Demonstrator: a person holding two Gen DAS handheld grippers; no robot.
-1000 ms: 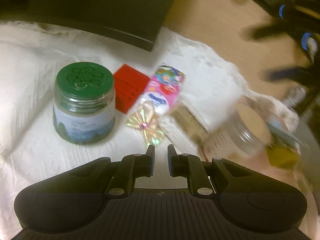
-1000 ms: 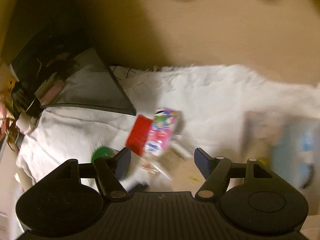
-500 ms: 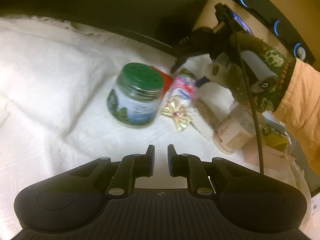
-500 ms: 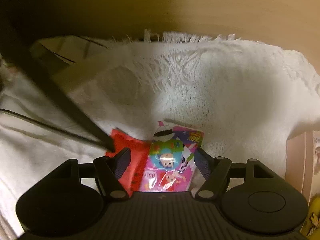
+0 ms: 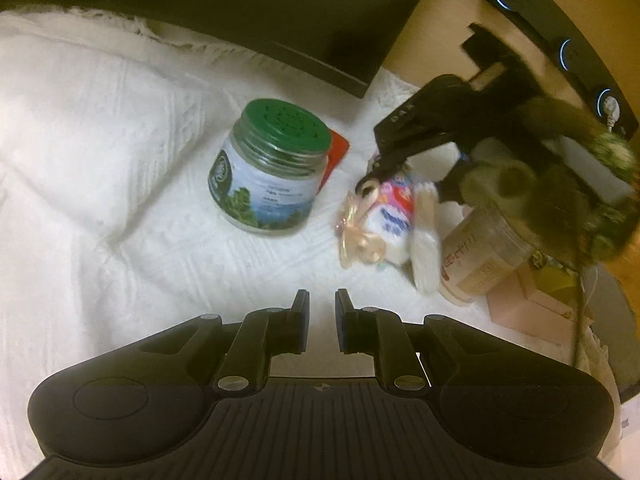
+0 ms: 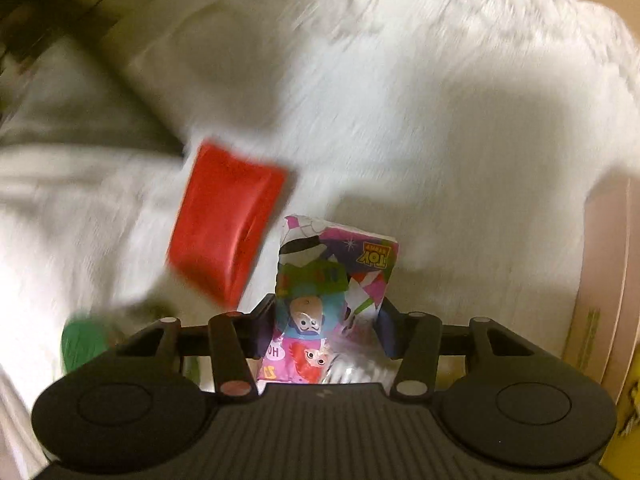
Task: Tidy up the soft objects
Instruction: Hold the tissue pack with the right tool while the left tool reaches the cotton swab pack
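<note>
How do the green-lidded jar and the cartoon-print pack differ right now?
The green-lidded jar is rigid glass, standing alone; the cartoon-print pack is a soft, crinkly pouch. Nothing grips the jar, while the right gripper, its jaws just closing, squeezes the pack. Both are over the white cloth.

Both wrist views angled down, share pink packet (image 5: 394,210)

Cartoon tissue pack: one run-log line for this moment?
right claw: just closing, cartoon tissue pack between pads | left claw: shut, empty | green-lid jar: upright
</note>
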